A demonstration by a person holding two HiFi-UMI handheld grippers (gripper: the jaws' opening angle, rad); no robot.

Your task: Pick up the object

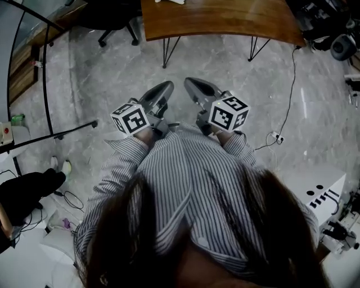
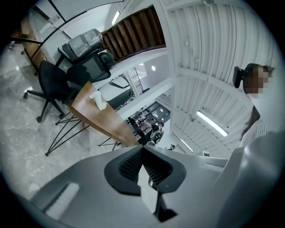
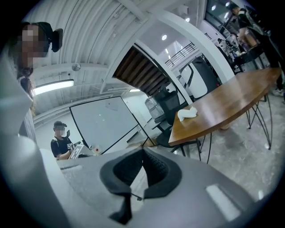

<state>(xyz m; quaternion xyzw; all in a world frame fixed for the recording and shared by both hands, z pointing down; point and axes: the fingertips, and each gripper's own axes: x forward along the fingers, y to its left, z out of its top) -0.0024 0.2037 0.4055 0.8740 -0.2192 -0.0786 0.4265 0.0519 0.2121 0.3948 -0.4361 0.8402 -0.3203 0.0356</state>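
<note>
A white crumpled object lies on a wooden table some way ahead; in the left gripper view the same white object rests near the end of the table. In the head view only its edge shows at the top of the table. I hold both grippers close to my chest, over the floor, well short of the table. My left gripper is shut with nothing between its jaws. My right gripper is shut and empty too.
A black office chair stands left of the table. A whiteboard and a seated person are off to the left in the right gripper view. A cable runs across the marble floor; a white box stands at my right.
</note>
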